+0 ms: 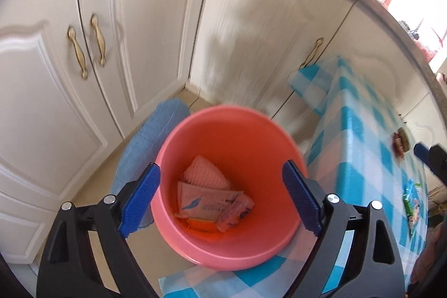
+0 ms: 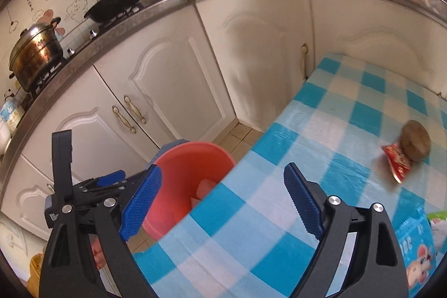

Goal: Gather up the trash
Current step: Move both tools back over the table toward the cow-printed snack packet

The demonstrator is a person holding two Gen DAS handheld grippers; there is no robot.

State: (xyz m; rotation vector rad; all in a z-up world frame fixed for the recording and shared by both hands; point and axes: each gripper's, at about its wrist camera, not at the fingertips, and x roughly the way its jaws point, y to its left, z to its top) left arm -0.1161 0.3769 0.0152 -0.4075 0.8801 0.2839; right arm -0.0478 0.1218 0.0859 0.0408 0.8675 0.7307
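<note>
The left gripper hangs wide and empty over a pink bin on the floor, wrappers lying at its bottom. The right gripper, also wide and empty, hovers above a blue checked table; a red wrapper lies at two o'clock, touching a brown lid. White cabinets stand beyond

My left camera looked steeply down into the bin from close above; my right faced the table — farther back. Both shared the bin, table and cabinets.
</note>
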